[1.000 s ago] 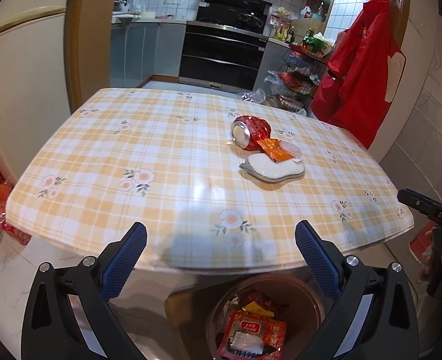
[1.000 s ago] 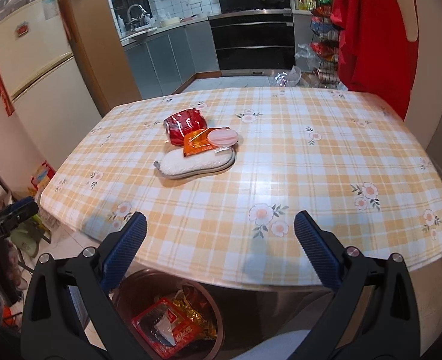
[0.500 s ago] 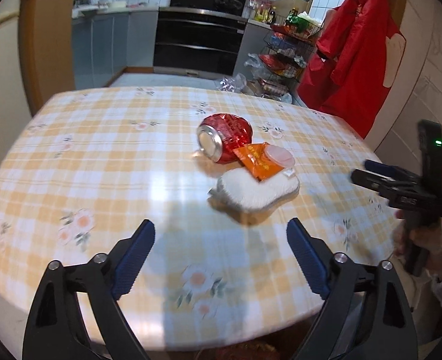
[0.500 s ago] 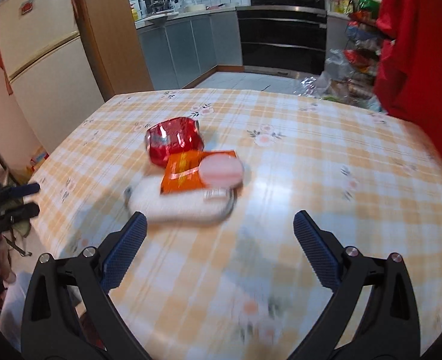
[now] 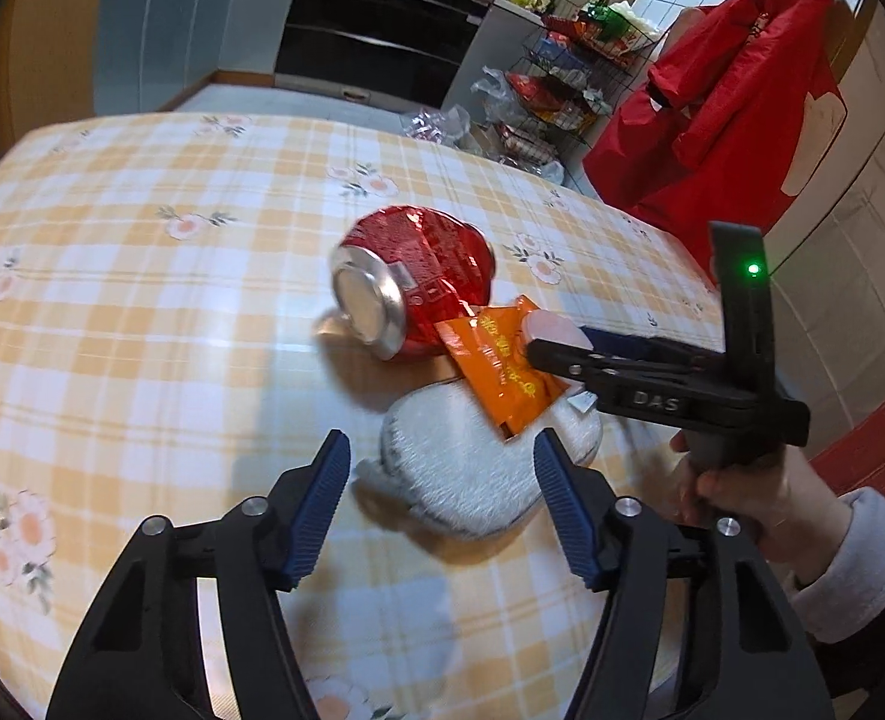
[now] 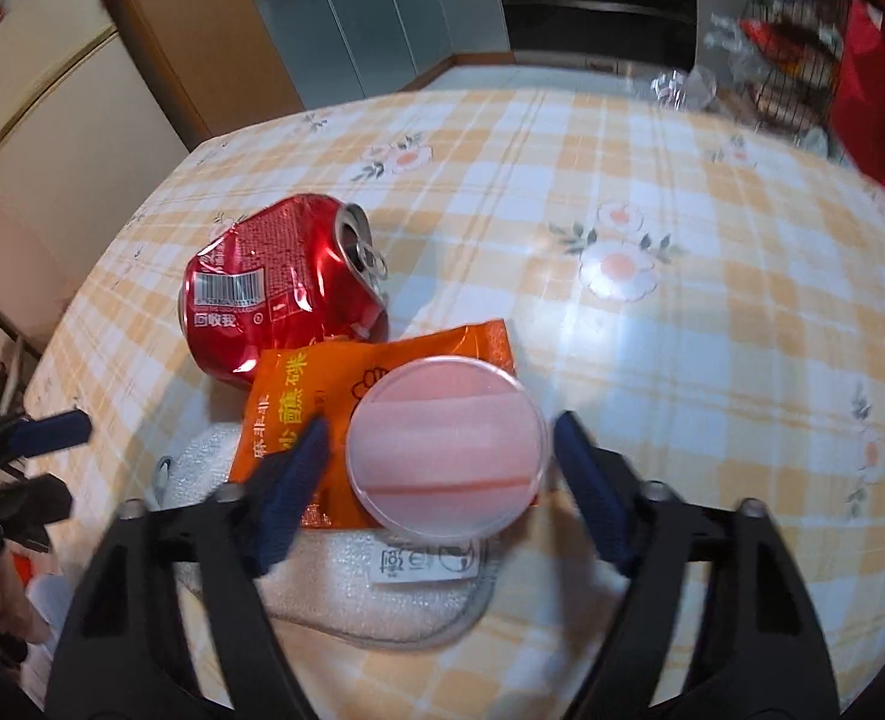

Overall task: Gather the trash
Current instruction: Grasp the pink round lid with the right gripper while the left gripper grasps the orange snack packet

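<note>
My left gripper: blue pads partway apart, jaws have just been closing, w/ the near end of the white fluffy oval pad between them. Can't tell if the pads touch it yet; nothing looks pinched.

My right gripper: also partway apart and just been closing, straddling the round clear plastic lid w/ pinkish tint. The lid sits between the pads w/ a sliver of gap on the right side; left side too blurred to tell, so no grip I can confirm.

Taking the fluffy pad as landmark: the lid lies on top of it, partly over the orange foil snack packet, which also rests on the pad's far part. The crushed red drink can lies on its side just beyond the pad, touching the packet's far edge, opening toward the right in the right cam. All of it sits on the yellow-checked floral tablecloth.

In the left cam my right gripper reaches over the pad from the right, a hand in a pale sleeve on its handle, green light lit on its body. Beyond the table from the pad: black oven, wire rack, red garment hanging
</note>
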A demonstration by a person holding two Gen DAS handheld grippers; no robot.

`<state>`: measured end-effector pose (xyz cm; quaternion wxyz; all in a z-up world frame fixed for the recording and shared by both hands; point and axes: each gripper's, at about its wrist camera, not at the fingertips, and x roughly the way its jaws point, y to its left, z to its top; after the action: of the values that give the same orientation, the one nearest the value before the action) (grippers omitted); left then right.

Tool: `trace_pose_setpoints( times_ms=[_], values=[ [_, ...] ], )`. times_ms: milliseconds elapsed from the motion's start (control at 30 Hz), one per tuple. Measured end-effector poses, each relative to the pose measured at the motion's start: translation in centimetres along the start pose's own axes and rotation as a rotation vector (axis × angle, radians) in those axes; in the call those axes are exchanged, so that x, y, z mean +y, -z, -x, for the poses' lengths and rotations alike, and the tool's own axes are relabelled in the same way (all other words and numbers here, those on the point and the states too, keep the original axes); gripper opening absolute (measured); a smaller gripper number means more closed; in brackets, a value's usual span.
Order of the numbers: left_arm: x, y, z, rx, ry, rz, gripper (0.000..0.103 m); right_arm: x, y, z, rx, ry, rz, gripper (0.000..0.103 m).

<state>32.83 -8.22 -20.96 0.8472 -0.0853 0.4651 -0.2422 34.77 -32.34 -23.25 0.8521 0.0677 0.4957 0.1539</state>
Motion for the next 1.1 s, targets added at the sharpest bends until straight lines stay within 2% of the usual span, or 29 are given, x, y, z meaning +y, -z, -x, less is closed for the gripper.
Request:
trace_pose_setpoints(
  times_ms=[67,200,333,600,733,833,867,933,1000,1100],
  values=[
    [-0.3,-0.4,-1.0,0.014,0.023,0.002,0.059,-0.3,0.1,0.0,-0.003,-0.017,-0.015,0.067],
    [-0.9,-1.0,-3.4,0.055,0.061,0.007,0.048,-0.5,0.6,0.6,-0.018,-0.047,-0.014,0.066],
    [-1.0,-1.6,-5.4,0.078,0.062,0.041,0.039,-0.9,1.1,1.3,-0.03,-0.046,-0.015,0.066],
    [-1.9,-3.0,-8.3,0.095,0.036,0.039,0.039,-2.4,2.1,4.8,-0.11,-0.055,-0.068,0.066],
    [-2.4,-3.0,-9.1,0.092,-0.02,0.004,0.038,-2.8,3.0,6.4,-0.136,-0.063,-0.088,0.066],
    [-2.0,-3.2,-9.5,0.088,-0.017,0.03,0.037,-3.1,3.7,7.4,-0.155,-0.073,-0.109,0.066],
    [-1.9,-3.3,-9.6,0.086,-0.017,0.034,0.034,-3.3,4.0,7.7,-0.161,-0.076,-0.12,0.066],
    [-2.2,-3.4,-9.2,0.064,0.012,0.024,0.011,-3.4,4.5,8.2,-0.169,-0.079,-0.136,0.066],
    [-2.8,-3.3,-8.5,0.053,0.002,-0.005,0.006,-3.4,5.2,9.2,-0.182,-0.081,-0.152,0.066],
    [-3.8,-3.1,-6.7,0.026,0.035,-0.04,0.005,-3.1,5.9,10.7,-0.208,-0.076,-0.162,0.066]
  ],
)
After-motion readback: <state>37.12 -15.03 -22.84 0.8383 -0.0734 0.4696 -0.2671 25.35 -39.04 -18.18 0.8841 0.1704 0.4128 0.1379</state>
